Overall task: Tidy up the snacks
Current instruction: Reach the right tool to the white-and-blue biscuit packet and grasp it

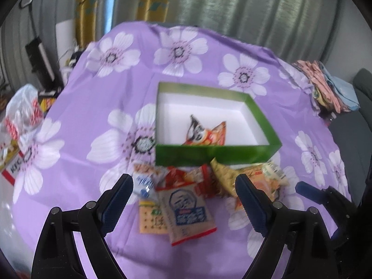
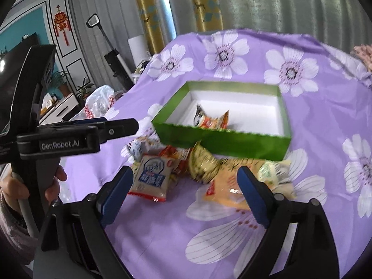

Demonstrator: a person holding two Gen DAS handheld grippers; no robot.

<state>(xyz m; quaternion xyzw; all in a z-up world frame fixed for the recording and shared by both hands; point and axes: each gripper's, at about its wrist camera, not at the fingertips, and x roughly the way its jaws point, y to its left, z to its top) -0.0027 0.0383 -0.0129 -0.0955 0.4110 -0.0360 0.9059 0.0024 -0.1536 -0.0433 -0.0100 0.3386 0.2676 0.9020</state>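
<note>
A green box (image 1: 218,154) with a white inside stands on the purple flowered cloth; it also shows in the right wrist view (image 2: 223,140). One orange snack packet (image 1: 205,133) lies in it (image 2: 212,121). Several snack packets lie piled in front of the box: a beige and blue packet (image 1: 188,216) (image 2: 151,177), a yellow-green packet (image 1: 225,176) (image 2: 202,162), an orange packet (image 2: 229,191). My left gripper (image 1: 183,186) is open and empty above the pile. My right gripper (image 2: 184,179) is open and empty over the pile too. The left gripper shows from the side in the right wrist view (image 2: 121,127).
A plastic bag and a KFC box (image 1: 14,162) lie at the table's left edge. Folded cloths (image 1: 325,86) lie at the far right. Curtains hang behind the table. The right gripper's tip (image 1: 309,190) shows at the right of the left wrist view.
</note>
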